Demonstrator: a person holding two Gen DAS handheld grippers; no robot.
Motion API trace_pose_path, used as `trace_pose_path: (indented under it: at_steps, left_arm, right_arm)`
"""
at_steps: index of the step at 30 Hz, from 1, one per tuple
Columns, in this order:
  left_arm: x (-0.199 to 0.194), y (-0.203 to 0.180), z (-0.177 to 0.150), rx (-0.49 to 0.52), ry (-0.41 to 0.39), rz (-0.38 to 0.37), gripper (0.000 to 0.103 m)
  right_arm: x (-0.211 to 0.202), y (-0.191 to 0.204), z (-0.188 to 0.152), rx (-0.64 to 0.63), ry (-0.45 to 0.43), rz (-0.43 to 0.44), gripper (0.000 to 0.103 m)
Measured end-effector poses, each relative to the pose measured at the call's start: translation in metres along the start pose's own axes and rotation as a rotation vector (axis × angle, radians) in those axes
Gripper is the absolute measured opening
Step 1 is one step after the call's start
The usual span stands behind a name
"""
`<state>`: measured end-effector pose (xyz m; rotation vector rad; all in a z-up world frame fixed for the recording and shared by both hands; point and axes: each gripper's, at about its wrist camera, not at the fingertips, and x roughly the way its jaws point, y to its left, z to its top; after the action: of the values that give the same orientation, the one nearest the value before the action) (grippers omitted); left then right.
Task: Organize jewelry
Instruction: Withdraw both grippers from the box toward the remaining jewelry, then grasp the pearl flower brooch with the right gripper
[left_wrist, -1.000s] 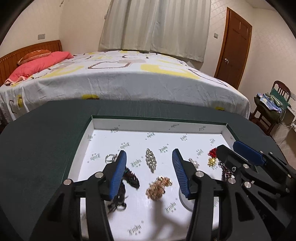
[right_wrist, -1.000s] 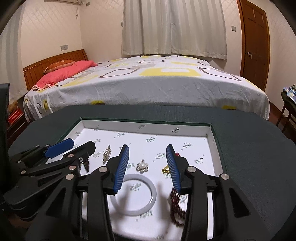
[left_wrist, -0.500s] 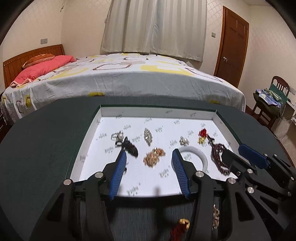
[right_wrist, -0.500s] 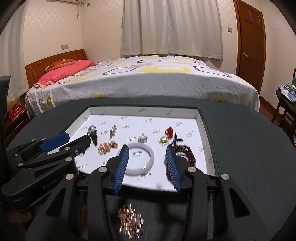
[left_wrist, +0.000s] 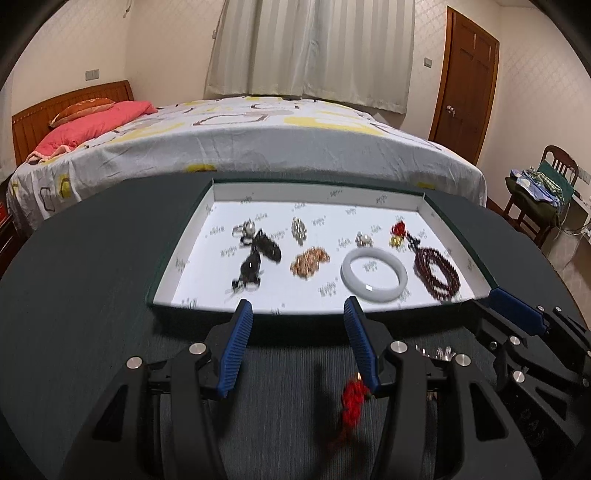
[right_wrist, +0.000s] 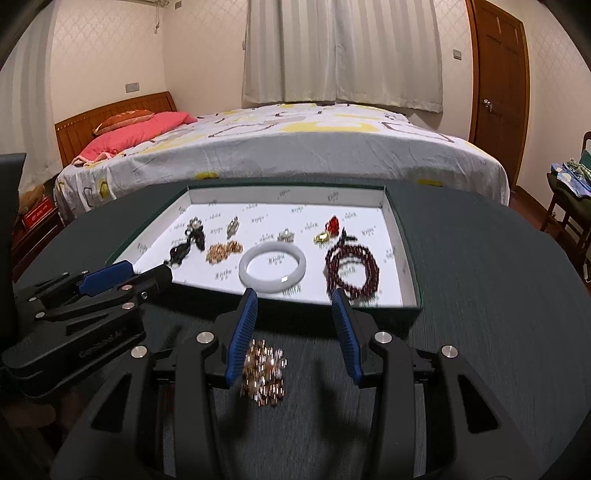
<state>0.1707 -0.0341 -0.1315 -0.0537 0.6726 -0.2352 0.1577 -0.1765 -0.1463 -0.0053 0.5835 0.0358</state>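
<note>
A shallow white-lined tray (left_wrist: 184, 258) (right_wrist: 400, 240) on the dark table holds a white bangle (left_wrist: 373, 274) (right_wrist: 272, 267), a dark red bead string (left_wrist: 437, 269) (right_wrist: 352, 269), a gold chain (left_wrist: 309, 261) (right_wrist: 223, 251), black pieces (left_wrist: 258, 254) and small brooches. My left gripper (left_wrist: 297, 314) is open and empty, in front of the tray's near edge. A red tassel charm (left_wrist: 352, 400) lies on the table beside its right finger. My right gripper (right_wrist: 293, 304) is open and empty. A sparkly brooch (right_wrist: 264, 373) lies on the table between its fingers, next to the left one.
The table (left_wrist: 74, 295) is round and dark. A bed (left_wrist: 258, 136) stands just behind it. A chair with clothes (left_wrist: 539, 192) stands at the right, near a wooden door (left_wrist: 465, 81). Each gripper shows at the side of the other's view.
Both grippers have pulled back from over the tray to the table in front of it. The red tassel charm and the sparkly brooch have come into view.
</note>
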Motion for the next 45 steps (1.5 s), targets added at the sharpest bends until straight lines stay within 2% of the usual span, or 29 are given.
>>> trace_pose_path:
  at_steps: [9,24,27,33,35,36,37,39,40,45]
  left_arm:
    - [-0.007,0.001,-0.027,-0.005,0.05,0.008,0.051]
    - [-0.009,0.009,-0.031,-0.027,0.065,0.015,0.051]
    - [-0.008,0.008,-0.032,-0.027,0.071,0.011,0.051]
    - [-0.008,0.005,-0.033,-0.025,0.076,0.003,0.051]
    - [-0.008,0.005,-0.033,-0.024,0.078,0.002,0.051]
    - [-0.008,0.005,-0.034,-0.025,0.079,0.002,0.051]
    - [-0.008,0.005,-0.034,-0.026,0.08,0.001,0.051]
    - [-0.007,0.005,-0.034,-0.03,0.084,-0.001,0.051]
    - [-0.007,0.005,-0.034,-0.031,0.087,-0.003,0.051]
    - [-0.007,0.002,-0.035,-0.026,0.094,-0.015,0.051]
  right_arm:
    - [-0.003,0.001,-0.017,0.012,0.05,0.005,0.041]
    - [0.027,0.017,-0.018,-0.023,0.194,-0.011,0.042]
    - [0.029,0.016,-0.019,-0.019,0.211,-0.013,0.047]
    - [0.034,0.015,-0.022,-0.023,0.254,0.005,0.048]
    - [0.033,0.014,-0.022,-0.015,0.25,0.009,0.044]
    - [0.032,0.013,-0.023,-0.011,0.249,0.012,0.034]
    - [0.032,0.013,-0.023,-0.011,0.248,0.013,0.03]
    - [0.031,0.012,-0.023,-0.012,0.248,0.017,0.029]
    - [0.03,0.013,-0.023,-0.014,0.248,0.022,0.024]
    - [0.026,0.011,-0.025,-0.006,0.243,0.034,0.023]
